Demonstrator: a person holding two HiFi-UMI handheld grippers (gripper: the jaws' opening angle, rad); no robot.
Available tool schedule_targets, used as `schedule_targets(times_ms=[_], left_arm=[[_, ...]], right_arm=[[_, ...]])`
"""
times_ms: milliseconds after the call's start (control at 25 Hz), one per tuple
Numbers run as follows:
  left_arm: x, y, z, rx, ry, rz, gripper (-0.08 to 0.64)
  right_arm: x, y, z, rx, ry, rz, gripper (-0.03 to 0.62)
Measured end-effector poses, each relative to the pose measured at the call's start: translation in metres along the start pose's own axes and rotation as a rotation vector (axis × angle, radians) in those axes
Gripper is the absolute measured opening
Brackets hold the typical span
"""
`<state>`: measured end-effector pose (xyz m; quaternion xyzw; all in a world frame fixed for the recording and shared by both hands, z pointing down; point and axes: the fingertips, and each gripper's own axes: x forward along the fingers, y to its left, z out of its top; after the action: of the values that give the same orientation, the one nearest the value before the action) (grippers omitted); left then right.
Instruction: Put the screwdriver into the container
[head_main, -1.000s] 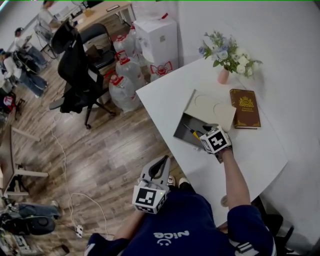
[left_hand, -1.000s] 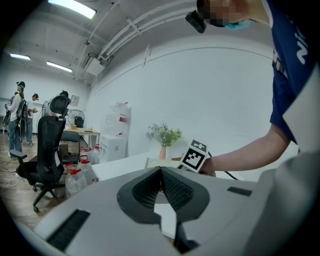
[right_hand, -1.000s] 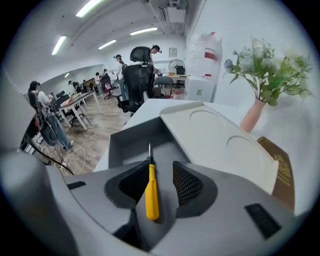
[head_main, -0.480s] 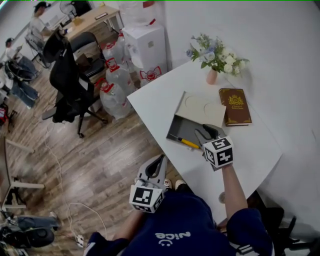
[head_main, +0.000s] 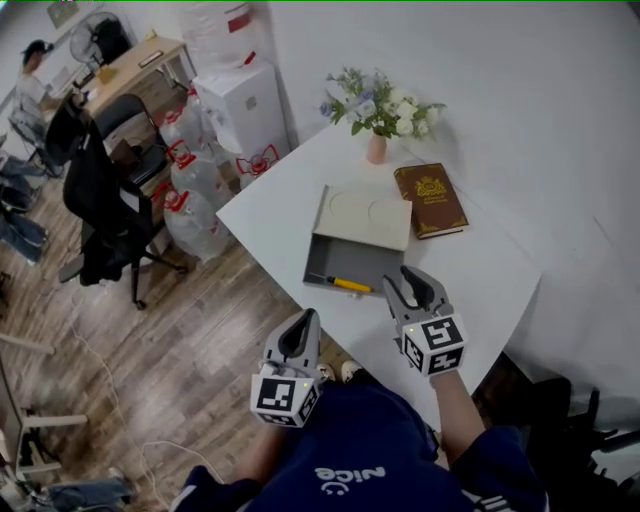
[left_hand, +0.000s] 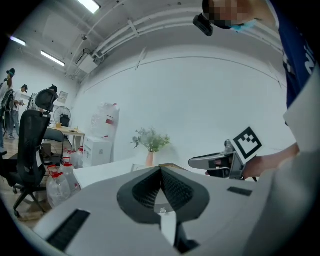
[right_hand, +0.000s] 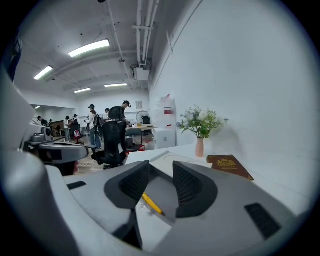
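A yellow-handled screwdriver (head_main: 345, 284) lies inside the grey open container (head_main: 342, 260) on the white table (head_main: 480, 280); its cream lid (head_main: 365, 216) leans at the far side. In the right gripper view the screwdriver (right_hand: 150, 203) shows between the jaws, farther off. My right gripper (head_main: 412, 288) hovers just right of the container, open and empty. The left gripper (head_main: 299, 335) hangs off the table's near edge, over the floor, with its jaws closed together and nothing between them.
A brown book (head_main: 430, 199) and a pink vase of flowers (head_main: 376, 148) stand at the table's far side. Water jugs (head_main: 188, 205), a white box (head_main: 243, 118) and a black office chair (head_main: 95, 200) are on the wooden floor to the left. People stand far off.
The right gripper has let go of the screwdriver, which now lies in the container, and has drawn back toward me. The left gripper has barely moved.
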<state>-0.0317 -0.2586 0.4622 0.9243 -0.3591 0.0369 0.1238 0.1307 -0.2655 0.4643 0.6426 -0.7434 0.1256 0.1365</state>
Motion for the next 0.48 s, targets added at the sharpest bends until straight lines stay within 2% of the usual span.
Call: schedule_targets(times_ms=[240, 480], left_arm=[[0.009, -0.011, -0.002, -0.003, 0.006, -0.045, 0.017], [0.012, -0.024, -0.008, 0.016, 0.02, -0.095, 0.017]], right_arm=[[-0.037, 0.007, -0.015, 0.053, -0.057, -0.066, 0.163], [-0.057, 0.015, -0.039, 0.076, -0.047, -0.119, 0.161]])
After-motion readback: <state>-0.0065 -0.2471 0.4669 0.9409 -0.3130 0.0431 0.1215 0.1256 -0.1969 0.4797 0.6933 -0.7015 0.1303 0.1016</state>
